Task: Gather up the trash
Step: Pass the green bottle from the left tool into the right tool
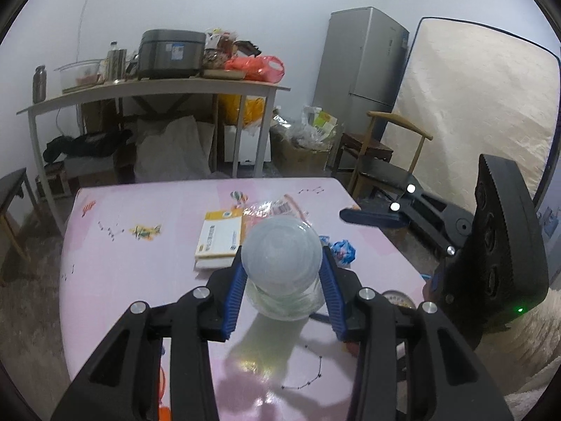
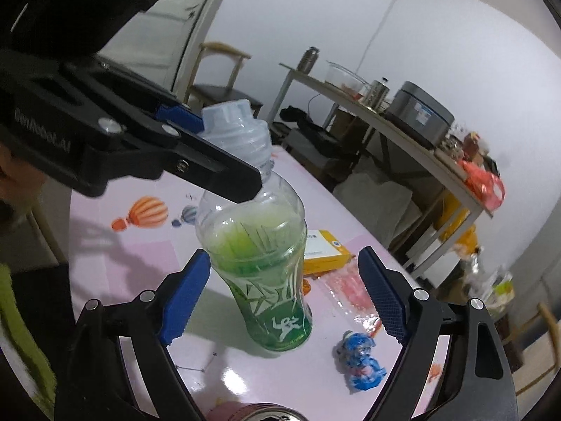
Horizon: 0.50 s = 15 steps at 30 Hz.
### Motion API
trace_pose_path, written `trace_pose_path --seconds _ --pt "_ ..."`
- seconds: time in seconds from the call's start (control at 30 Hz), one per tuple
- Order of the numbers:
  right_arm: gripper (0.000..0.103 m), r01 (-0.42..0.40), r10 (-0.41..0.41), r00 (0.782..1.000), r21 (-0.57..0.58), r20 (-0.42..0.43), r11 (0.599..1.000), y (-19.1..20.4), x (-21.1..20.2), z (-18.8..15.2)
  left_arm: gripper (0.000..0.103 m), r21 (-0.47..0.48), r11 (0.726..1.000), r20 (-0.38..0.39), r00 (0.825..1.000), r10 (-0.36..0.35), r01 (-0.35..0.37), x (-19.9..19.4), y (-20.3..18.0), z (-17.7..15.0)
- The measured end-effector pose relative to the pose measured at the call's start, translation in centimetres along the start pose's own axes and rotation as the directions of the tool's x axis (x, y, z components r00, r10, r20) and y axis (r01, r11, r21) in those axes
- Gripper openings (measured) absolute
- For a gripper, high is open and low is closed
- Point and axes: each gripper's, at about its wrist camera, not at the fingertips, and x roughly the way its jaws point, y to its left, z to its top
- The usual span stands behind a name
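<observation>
A clear plastic bottle [image 2: 266, 263] with green liquid and a pale cap [image 1: 282, 252] stands upright over the pink tablecloth [image 1: 140, 280]. My left gripper [image 1: 283, 253] is shut on its neck just under the cap, blue pads [image 1: 238, 294] on either side. Whether the base touches the cloth I cannot tell. My right gripper [image 2: 283, 253] is open, its pads [image 2: 186, 298] standing wide on both sides of the bottle's lower body without touching it. In the left wrist view one right finger [image 1: 371, 217] reaches in from the right.
On the tablecloth lie a yellow box [image 2: 322, 249], a clear pink-printed packet [image 2: 350, 287] and a crumpled blue wrapper [image 2: 363, 361]; a can's top [image 2: 266, 414] shows at the near edge. Beyond are a cluttered side table [image 1: 157, 87], a fridge [image 1: 361, 70] and a wooden chair [image 1: 385, 147].
</observation>
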Motion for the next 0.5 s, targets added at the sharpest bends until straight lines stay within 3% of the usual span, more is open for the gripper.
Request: trace_pose_path --seconds 0.3,0.5 --pt "0.080 -0.046 0.047 0.999 0.145 -0.004 0.988 -1.6 -0.4 -0.6 0.039 0.059 0.996 0.004 0.998 -0.060 0.060 1.8 -1.9 1.8" --pt "0.079 -0.054 0.052 0.999 0.192 0.013 0.980 -2.2 -1.2 -0.9 0.040 0.017 0.989 -0.009 0.990 -0.144 0.144 2.2 -2.3 2.1"
